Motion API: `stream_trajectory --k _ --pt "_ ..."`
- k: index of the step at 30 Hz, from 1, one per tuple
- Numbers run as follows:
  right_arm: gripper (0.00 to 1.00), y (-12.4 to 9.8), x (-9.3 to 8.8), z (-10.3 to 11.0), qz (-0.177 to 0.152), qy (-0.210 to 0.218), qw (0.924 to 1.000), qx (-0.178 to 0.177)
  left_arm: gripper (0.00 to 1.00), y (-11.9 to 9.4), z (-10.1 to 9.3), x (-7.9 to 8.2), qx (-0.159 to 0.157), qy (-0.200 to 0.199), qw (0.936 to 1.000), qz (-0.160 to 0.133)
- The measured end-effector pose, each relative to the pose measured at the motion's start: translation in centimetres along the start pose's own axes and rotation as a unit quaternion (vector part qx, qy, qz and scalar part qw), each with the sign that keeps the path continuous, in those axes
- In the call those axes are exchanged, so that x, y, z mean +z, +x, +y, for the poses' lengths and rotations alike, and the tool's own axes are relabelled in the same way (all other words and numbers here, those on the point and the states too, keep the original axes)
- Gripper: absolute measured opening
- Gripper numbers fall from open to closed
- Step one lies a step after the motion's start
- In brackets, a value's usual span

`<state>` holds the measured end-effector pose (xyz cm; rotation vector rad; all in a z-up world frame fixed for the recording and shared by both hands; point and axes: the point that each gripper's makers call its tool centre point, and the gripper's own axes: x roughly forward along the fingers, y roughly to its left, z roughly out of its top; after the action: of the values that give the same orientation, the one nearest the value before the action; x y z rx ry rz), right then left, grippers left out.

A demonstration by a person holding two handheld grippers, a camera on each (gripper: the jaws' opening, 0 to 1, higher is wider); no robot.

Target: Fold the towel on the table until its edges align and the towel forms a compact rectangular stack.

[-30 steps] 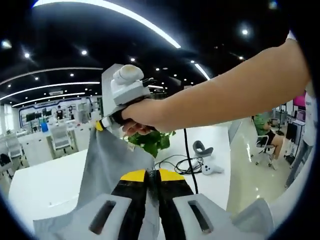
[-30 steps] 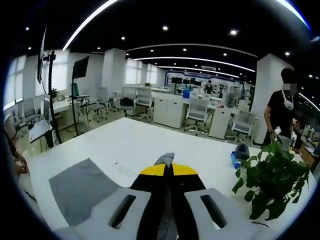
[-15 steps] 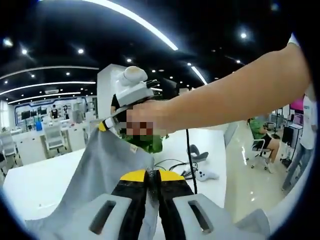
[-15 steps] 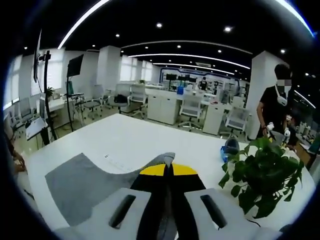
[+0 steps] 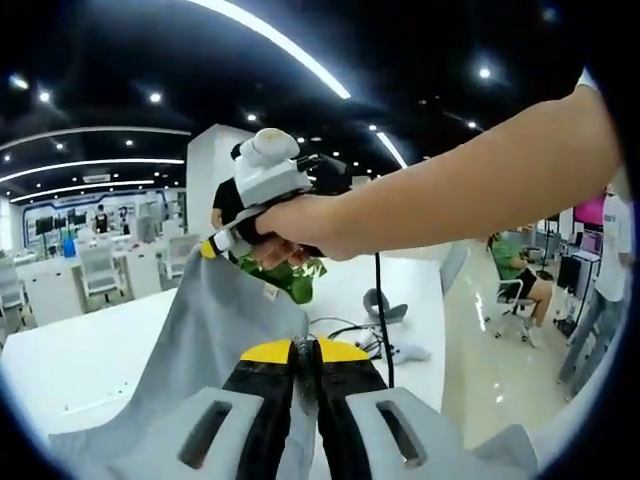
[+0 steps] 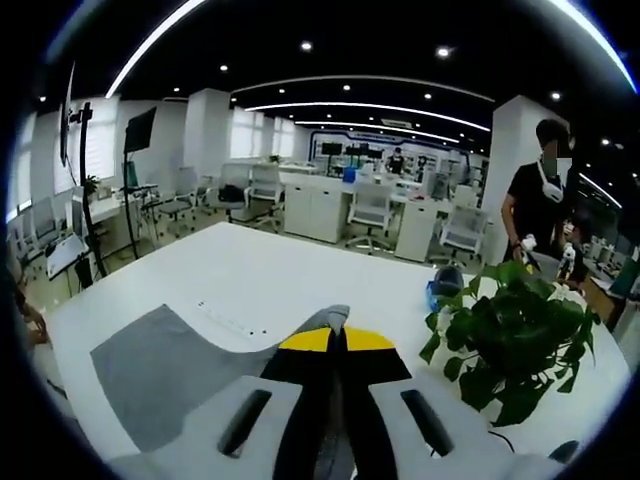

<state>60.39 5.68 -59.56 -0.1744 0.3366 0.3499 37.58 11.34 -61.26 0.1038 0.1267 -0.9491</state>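
In the left gripper view the left gripper [image 5: 303, 352] has its yellow-tipped fingers [image 5: 266, 351] pressed together on an edge of the grey towel [image 5: 215, 330], which rises as a taut sheet up to the right gripper [image 5: 213, 247]. That gripper, held in the person's hand [image 5: 285, 228], pinches the towel's upper corner at its yellow tip. Against a second ago the sheet looks a little wider and fuller, and the right gripper sits slightly higher in the left gripper view; the white worktop [image 5: 80, 355] lies lower and further left, though the camera itself has moved. A potted plant [image 5: 292, 280] shows just behind the towel's upper edge, and black cables [image 5: 350, 335] with a white controller [image 5: 408, 352] lie on the worktop to the right.

In the right gripper view the right gripper [image 6: 335, 338] has its fingers [image 6: 372, 342] closed tight on a grey fold of towel [image 6: 160, 360] poking out between the tips; the rest of the cloth drapes down onto the white worktop [image 6: 280, 275] at lower left. The potted plant [image 6: 505, 345] now stands larger and closer in than a second ago, and more of the towel spreads beside the fingers. A person in black [image 6: 535, 215] stands behind the plant.
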Motion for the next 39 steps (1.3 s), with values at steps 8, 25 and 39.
stream_trajectory --k 8,25,39 --pt "0.0 1.3 1.1 1.7 0.004 -0.001 0.9999 0.01 0.07 -1.6 2.3 -0.1 0.021 0.003 0.9998 -0.002" --pt "0.0 4.4 0.4 6.1 0.025 0.002 0.9982 0.055 0.07 -4.3 5.6 -1.1 0.067 0.0 0.9977 0.013" --pt "0.0 7.0 1.3 8.8 0.014 0.019 0.9927 0.118 0.07 -6.0 6.9 -1.9 0.143 -0.045 0.9886 0.016"
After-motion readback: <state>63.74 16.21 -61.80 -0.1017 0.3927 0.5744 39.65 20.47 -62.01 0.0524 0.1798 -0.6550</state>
